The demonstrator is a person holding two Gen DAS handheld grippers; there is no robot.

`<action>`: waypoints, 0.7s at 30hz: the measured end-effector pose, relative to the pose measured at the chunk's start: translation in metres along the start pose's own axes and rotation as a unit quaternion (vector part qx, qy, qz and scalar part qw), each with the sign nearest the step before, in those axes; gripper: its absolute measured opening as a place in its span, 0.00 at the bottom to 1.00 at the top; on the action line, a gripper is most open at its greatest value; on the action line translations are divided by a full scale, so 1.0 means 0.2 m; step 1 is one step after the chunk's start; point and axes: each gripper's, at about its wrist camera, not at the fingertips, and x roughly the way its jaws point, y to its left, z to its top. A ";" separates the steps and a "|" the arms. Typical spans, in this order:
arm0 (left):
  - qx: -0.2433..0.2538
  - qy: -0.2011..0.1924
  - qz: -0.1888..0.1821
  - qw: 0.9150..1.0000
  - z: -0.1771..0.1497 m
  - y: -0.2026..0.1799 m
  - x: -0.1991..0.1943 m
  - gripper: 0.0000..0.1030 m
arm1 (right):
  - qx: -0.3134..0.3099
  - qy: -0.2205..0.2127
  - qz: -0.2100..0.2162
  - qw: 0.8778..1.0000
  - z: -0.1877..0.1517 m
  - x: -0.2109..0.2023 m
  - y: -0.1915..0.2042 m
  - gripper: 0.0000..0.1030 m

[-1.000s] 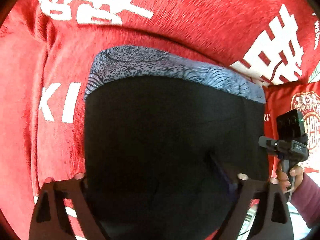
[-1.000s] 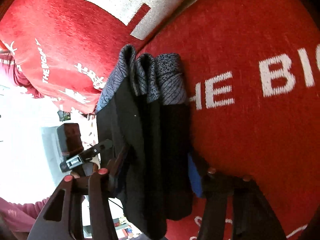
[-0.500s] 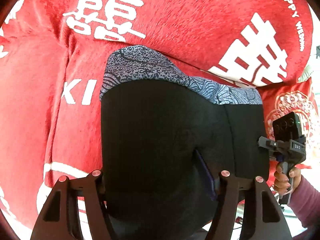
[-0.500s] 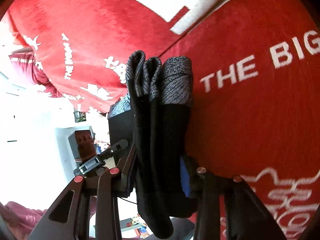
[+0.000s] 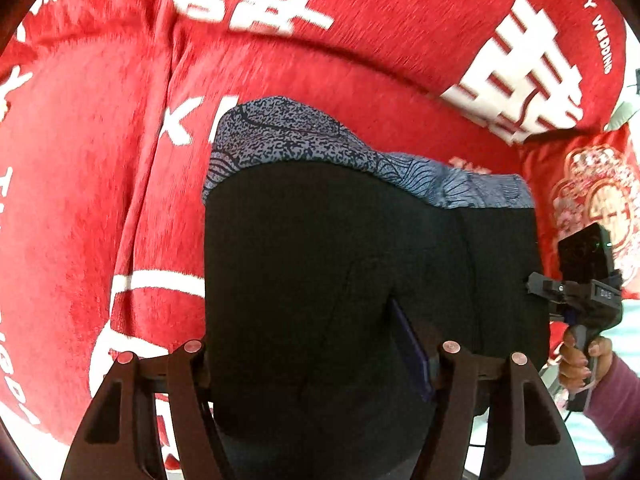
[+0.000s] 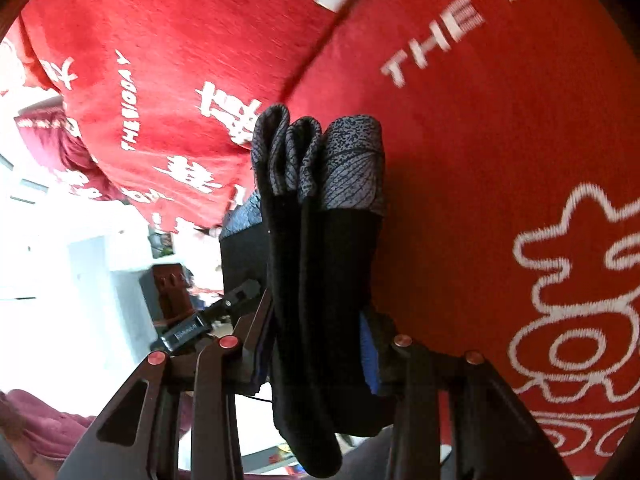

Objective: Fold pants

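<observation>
Folded black pants [image 5: 320,260] with a grey patterned waistband [image 5: 320,148] hang as a thick bundle above the red blanket [image 5: 100,160]. My left gripper [image 5: 320,350] spans the bundle's wide side; both fingers touch the fabric while the jaws are opening slightly. At the bundle's right edge the right gripper [image 5: 584,292] is held by a hand [image 5: 576,356]. In the right wrist view, the pants [image 6: 320,272] show several stacked layers end-on. My right gripper [image 6: 316,340] is shut on them, and the left gripper [image 6: 208,320] sits behind at the left.
The red blanket [image 6: 500,140] with white lettering covers the whole surface under and behind the pants. A red patterned cushion [image 5: 592,184] lies at the right. A bright white room area [image 6: 60,280] shows at the left of the right wrist view.
Both grippers have carried the pants bundle across and slightly up over the blanket. The blanket's lettering has shifted in both views. Both pairs of jaws stand narrower than a second ago.
</observation>
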 end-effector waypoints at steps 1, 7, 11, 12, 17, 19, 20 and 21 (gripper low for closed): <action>-0.005 0.002 0.004 1.000 -0.01 0.03 0.04 0.75 | -0.001 0.002 -0.013 1.000 0.00 0.02 -0.01 0.40; 0.006 -0.018 0.018 1.000 -0.02 0.08 0.10 1.00 | -0.013 -0.011 -0.063 0.998 -0.02 0.06 -0.10 0.55; 0.009 -0.010 0.038 0.999 -0.01 0.06 0.09 1.00 | -0.010 -0.020 -0.087 0.996 -0.03 0.05 -0.06 0.60; 0.014 -0.012 0.052 0.998 -0.01 0.04 0.07 1.00 | -0.010 -0.024 -0.105 0.994 -0.04 0.04 -0.03 0.62; 0.028 -0.031 0.110 0.993 -0.04 -0.03 -0.06 1.00 | -0.009 -0.041 -0.167 0.985 -0.12 -0.06 0.03 0.70; 0.034 -0.036 0.136 0.989 -0.07 -0.06 -0.11 1.00 | -0.003 -0.048 -0.186 0.981 -0.16 -0.10 0.05 0.75; 0.040 -0.036 0.147 0.988 -0.09 -0.08 -0.13 1.00 | -0.002 -0.052 -0.197 0.979 -0.18 -0.11 0.07 0.75; 0.046 -0.036 0.159 0.986 -0.11 -0.11 -0.14 1.00 | -0.001 -0.056 -0.208 0.977 -0.21 -0.12 0.09 0.75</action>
